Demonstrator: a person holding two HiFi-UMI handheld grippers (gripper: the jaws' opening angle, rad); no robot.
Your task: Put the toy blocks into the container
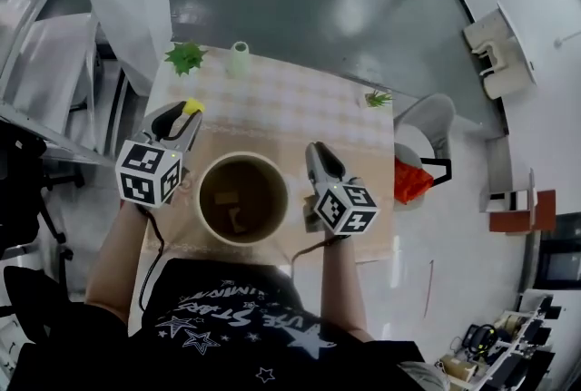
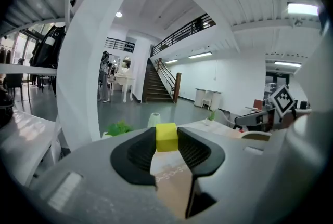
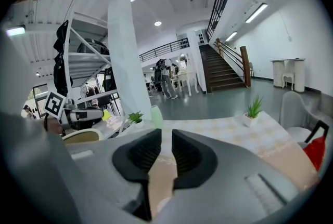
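Left gripper [image 1: 186,115]: clamped on a yellow block [image 2: 166,137], pinched between the two ribbed pads right at their tips, clear of the table [image 1: 300,108] and held to the left of the container [image 1: 201,215], not yet over its mouth. Right gripper [image 3: 166,147]: nearly together, only a narrow slit between the pads and nothing in it; parked just beside the container's right rim, pointing away across the table. Between the two grippers: a round cream container, upright, near the table's front edge. Inside it, at least two tan pieces [image 1: 233,208] on the bottom, probably wooden blocks already dropped in; exact count hard to tell at this size. Farther out on the checked tabletop: a small green plant [image 1: 186,57] and a pale green vase [image 1: 238,60] at the far edge, and another small plant [image 1: 378,98] at the far right corner. No loose blocks visible anywhere on the bare cloth, though some of the surface lies hidden under the grippers and the person's arms. Judged from this: well along, likely close to the end. Part done, with blocks already in the container. Left to do, as far as shown: bring the yellow block across over the opening, spread the left jaws and let it fall in. After that, check the hidden patches of table for any stragglers.
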